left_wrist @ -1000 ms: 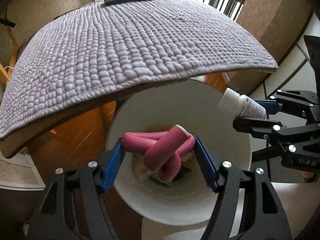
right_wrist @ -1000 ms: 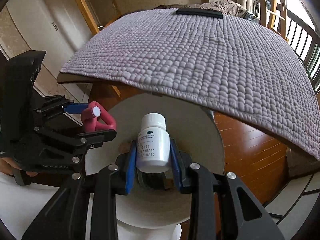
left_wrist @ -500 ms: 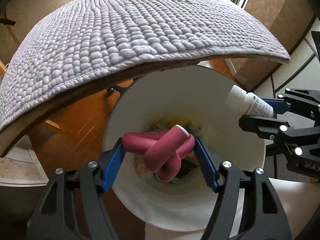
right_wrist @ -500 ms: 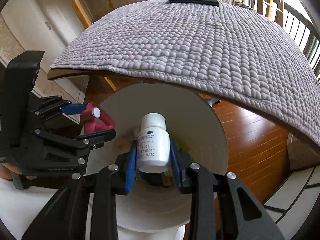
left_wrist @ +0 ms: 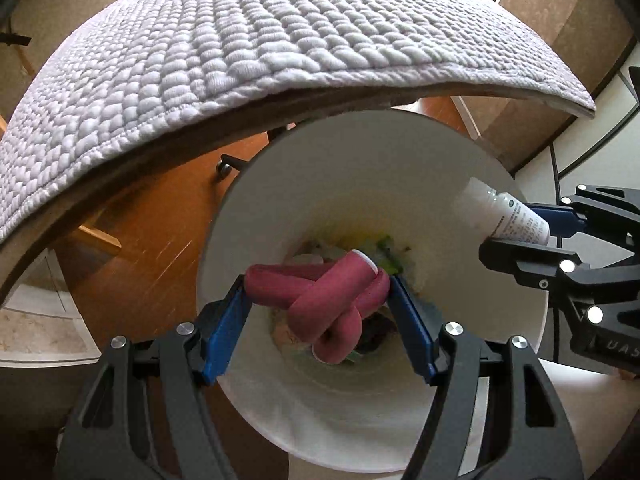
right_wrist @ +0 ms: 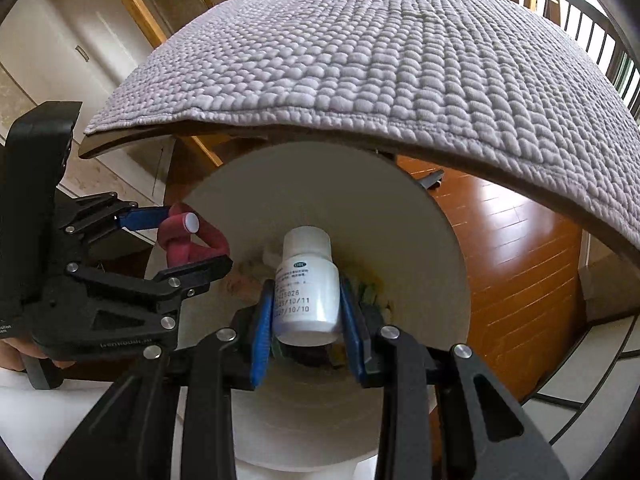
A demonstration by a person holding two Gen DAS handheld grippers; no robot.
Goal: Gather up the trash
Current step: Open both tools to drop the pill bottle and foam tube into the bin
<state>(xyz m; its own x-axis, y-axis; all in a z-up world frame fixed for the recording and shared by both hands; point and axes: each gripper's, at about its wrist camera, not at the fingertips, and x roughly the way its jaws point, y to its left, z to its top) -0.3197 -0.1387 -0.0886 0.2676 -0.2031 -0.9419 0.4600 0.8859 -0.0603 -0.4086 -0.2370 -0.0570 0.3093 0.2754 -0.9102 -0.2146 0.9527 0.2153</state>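
Note:
My left gripper [left_wrist: 320, 296] is shut on a knotted pink foam roll [left_wrist: 324, 300] and holds it over the mouth of a white bin [left_wrist: 280, 184] with mixed trash at its bottom. My right gripper [right_wrist: 306, 296] is shut on a white pill bottle [right_wrist: 306, 288] with a printed label, also over the bin [right_wrist: 400, 216]. The right gripper with the bottle [left_wrist: 500, 212] shows at the right of the left wrist view. The left gripper with the roll [right_wrist: 188, 240] shows at the left of the right wrist view.
A bed with a grey quilted cover [left_wrist: 240, 48] overhangs the far side of the bin; it also shows in the right wrist view [right_wrist: 380, 60]. Wooden floor [right_wrist: 520, 264] lies under the bed. A white surface [right_wrist: 60, 432] lies below the grippers.
Both grippers have moved forward and tilted down over the bin, so more of its inside and the trash at its bottom shows. Both still hold their objects.

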